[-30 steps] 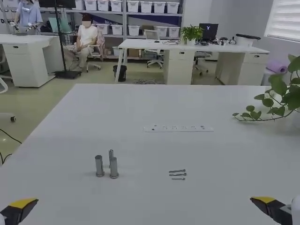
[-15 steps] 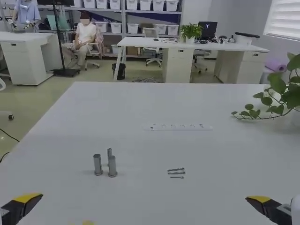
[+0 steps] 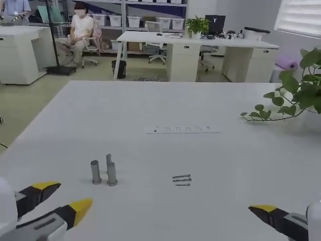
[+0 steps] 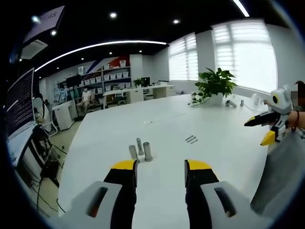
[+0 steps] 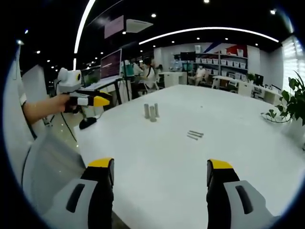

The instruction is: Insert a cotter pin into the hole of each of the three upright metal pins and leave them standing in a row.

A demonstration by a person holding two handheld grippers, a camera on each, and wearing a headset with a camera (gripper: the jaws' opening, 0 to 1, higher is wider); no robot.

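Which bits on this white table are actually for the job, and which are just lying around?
For the job: three metal pins, cotter pins, left tongs, right tongs.
Just lying about: power strip, leafy plant.

- Left gripper [image 4: 161, 166]: two black jaws capped in bright yellow, set on pale grey moulded arms with rounded shoulders.
- Each grey arm has a dark oval slot [image 4: 97, 204]. A fleck of orange inside one may be a marking, though the fisheye view is too soft to be sure.
- Right gripper [image 5: 160, 164]: the same build, with black jaws, yellow caps, grey arms and dark slots.
- In the head view the jaws narrow to wedge-shaped yellow points over black, with white housing behind them.
- The person wears a loose light-grey garment [image 4: 281, 176], its plain cloth showing beside each gripper.
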